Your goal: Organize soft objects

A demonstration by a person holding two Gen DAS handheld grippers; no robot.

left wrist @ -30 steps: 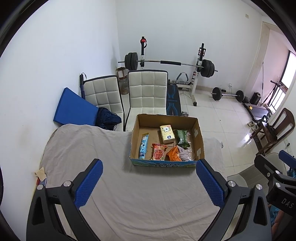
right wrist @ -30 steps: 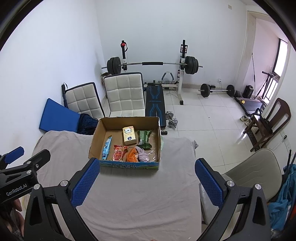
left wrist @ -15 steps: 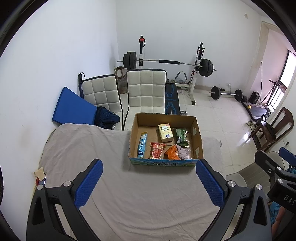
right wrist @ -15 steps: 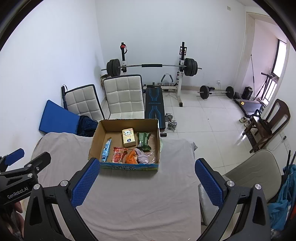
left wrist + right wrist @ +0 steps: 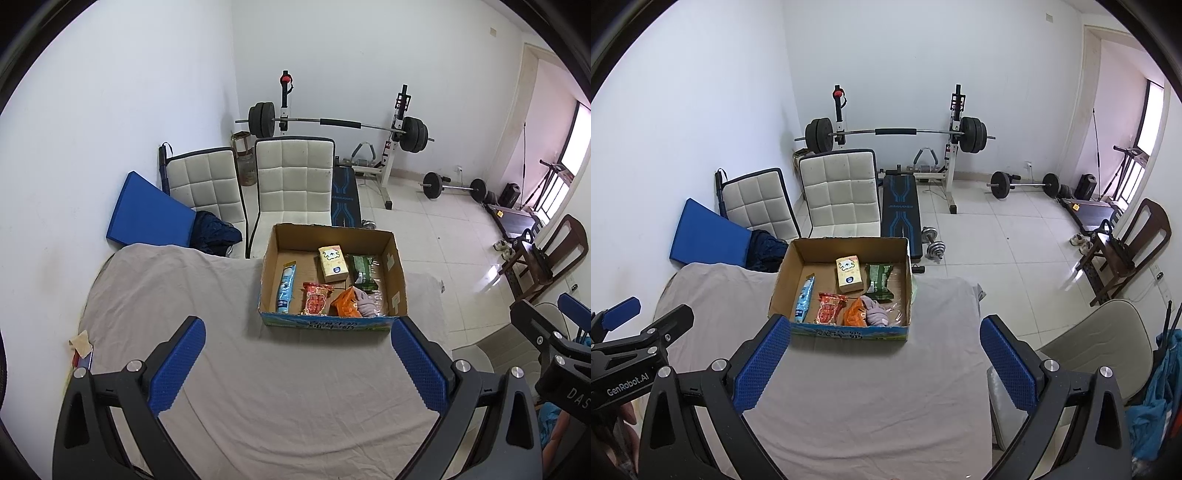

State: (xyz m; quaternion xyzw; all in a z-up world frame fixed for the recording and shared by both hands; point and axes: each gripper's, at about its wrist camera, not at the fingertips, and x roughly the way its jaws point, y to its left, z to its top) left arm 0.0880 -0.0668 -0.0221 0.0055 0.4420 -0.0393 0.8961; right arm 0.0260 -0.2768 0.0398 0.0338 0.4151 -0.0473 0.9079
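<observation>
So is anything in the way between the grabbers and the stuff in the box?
Nothing visible. Only bare cloth lies between both open grippers and the open-topped box; just its low front wall.

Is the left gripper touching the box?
Apart. In the left wrist view the open left gripper hangs nearer the camera than the box, with bare grey cloth showing between them.
</observation>
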